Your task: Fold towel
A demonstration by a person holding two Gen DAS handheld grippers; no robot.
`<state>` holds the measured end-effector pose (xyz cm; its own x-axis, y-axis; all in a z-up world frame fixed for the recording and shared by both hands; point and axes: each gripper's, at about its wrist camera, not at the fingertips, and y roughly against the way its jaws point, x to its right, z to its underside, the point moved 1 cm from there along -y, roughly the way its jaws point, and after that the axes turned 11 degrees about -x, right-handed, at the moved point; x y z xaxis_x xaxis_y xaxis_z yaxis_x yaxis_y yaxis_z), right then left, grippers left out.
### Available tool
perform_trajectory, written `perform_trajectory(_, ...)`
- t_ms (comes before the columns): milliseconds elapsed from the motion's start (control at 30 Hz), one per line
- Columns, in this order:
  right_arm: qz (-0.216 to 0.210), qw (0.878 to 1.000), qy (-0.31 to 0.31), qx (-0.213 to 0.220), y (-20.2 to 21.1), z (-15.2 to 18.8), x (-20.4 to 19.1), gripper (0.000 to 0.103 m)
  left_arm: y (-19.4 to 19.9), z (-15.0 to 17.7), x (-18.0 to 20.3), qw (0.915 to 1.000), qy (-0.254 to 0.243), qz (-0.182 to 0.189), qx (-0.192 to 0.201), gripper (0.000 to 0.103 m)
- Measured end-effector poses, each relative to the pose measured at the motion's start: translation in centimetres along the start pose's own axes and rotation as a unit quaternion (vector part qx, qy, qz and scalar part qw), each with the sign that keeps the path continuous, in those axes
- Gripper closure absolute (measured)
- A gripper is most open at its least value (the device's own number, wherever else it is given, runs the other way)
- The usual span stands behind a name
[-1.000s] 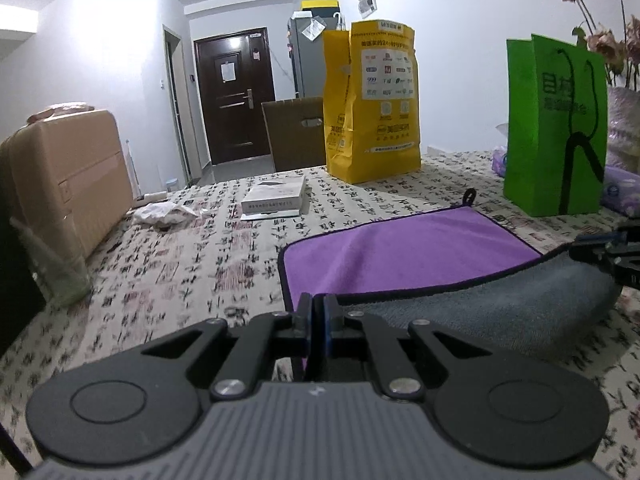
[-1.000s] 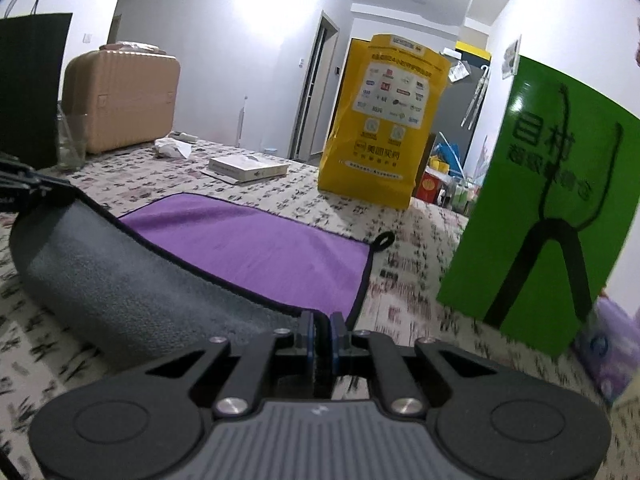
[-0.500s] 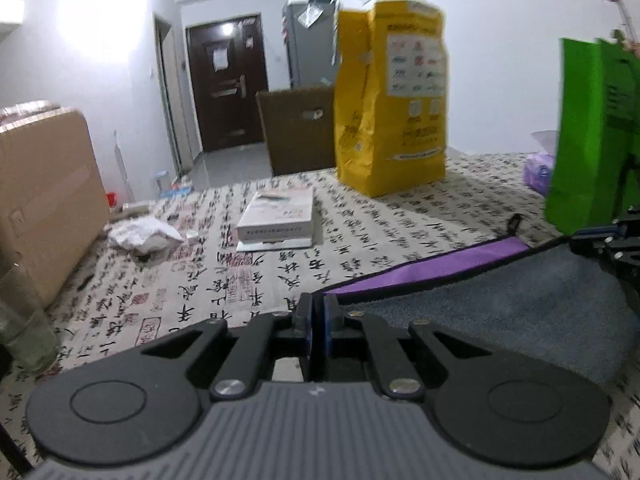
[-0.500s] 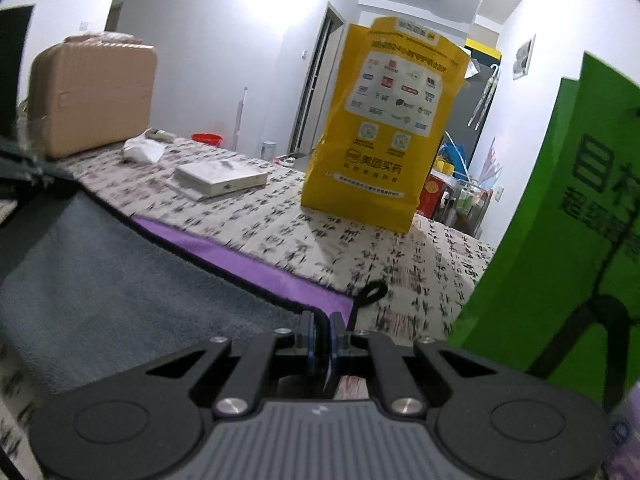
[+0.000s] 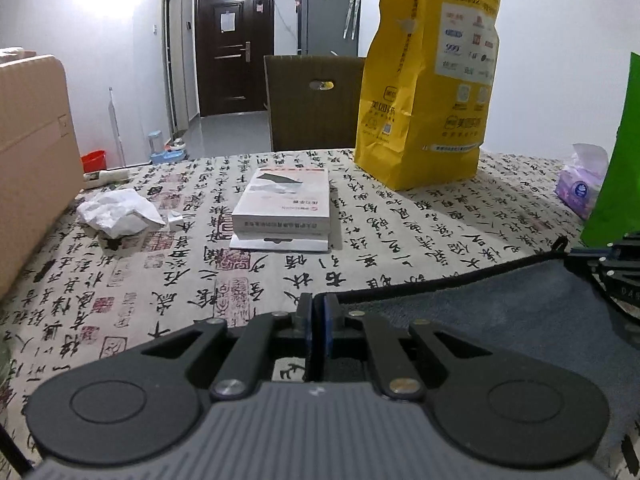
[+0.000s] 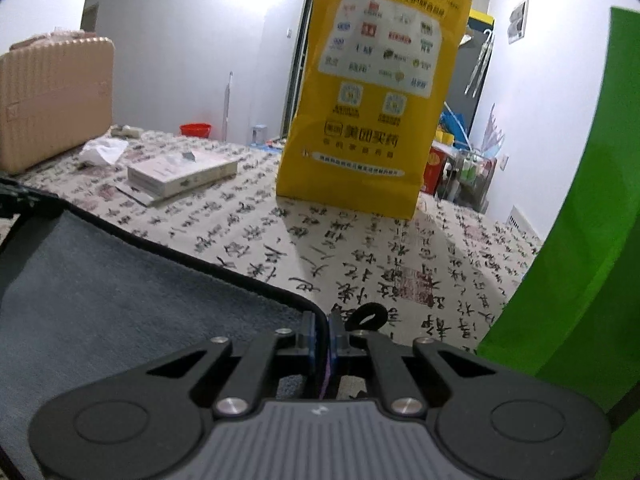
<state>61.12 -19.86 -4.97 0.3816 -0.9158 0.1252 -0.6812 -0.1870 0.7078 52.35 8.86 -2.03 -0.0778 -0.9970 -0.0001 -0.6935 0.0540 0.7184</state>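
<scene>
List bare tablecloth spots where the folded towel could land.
Free: the stretch between the white box and yellow bag, running to the towel edge; also left of the box, below the crumpled paper. Crowded: right side, by the green bag.

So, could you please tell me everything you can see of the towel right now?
The towel looks like soft grey terry with black piping along its edge and a small black hanging loop at one corner. It lies on the patterned tablecloth, grey face up. The left gripper and the right gripper are each shut on a corner.
</scene>
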Motion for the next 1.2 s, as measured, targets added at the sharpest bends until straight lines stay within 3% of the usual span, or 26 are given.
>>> perform_trajectory(67, 0.001, 1.0, -0.001, -0.006, -0.6, 0.0, 0.0, 0.096, -0.5, 0.1, -0.1, 1.0, -0.002, -0.001, -0.002, 0.094)
perform_trajectory(133, 0.002, 1.0, -0.004, -0.009, -1.0, 0.2, 0.1, 0.095, -0.9, 0.3, -0.3, 1.0, -0.001, -0.006, 0.001, 0.084)
perform_trajectory(200, 0.002, 1.0, -0.01, -0.009, -1.1, 0.3, 0.3, 0.093, -0.8, 0.6, -0.5, 0.9999, 0.001, -0.015, 0.006, 0.06)
perform_trajectory(233, 0.0, 1.0, -0.015, -0.007, -1.0, 0.3, 0.4, 0.091, -0.7, 0.7, -0.6, 0.9997, 0.001, -0.021, 0.01, 0.055)
perform_trajectory(333, -0.008, 1.0, -0.029, 0.001, -0.2, 0.1, 0.8, 0.078, 0.5, 0.9, -0.7, 0.9995, -0.001, -0.026, 0.019, 0.047)
perform_trajectory(400, -0.008, 0.999, -0.034, 0.012, 0.7, 0.1, 0.9, 0.062, 1.6, 1.1, -0.7, 0.9993, -0.002, -0.026, 0.027, 0.033)
perform_trajectory(467, -0.012, 0.999, -0.039, 0.021, 1.9, 0.2, 0.8, 0.049, 2.8, 1.5, -0.6, 0.9988, -0.004, -0.033, 0.036, 0.026)
perform_trajectory(700, -0.022, 0.998, -0.038, 0.041, 6.4, 1.4, -0.3, 0.033, 7.6, 3.2, 0.1, 0.9983, 0.013, -0.025, 0.051, 0.018)
perform_trajectory(1067, -0.027, 0.997, -0.05, 0.059, 12.1, 4.5, -2.6, 0.019, 13.6, 6.4, 1.4, 0.997, 0.023, -0.028, 0.069, 0.005)
perform_trajectory(1200, -0.036, 0.996, -0.058, 0.061, 13.5, 5.7, -3.3, 0.014, 15.2, 8.0, 2.0, 0.996, 0.02, -0.041, 0.077, 0.004)
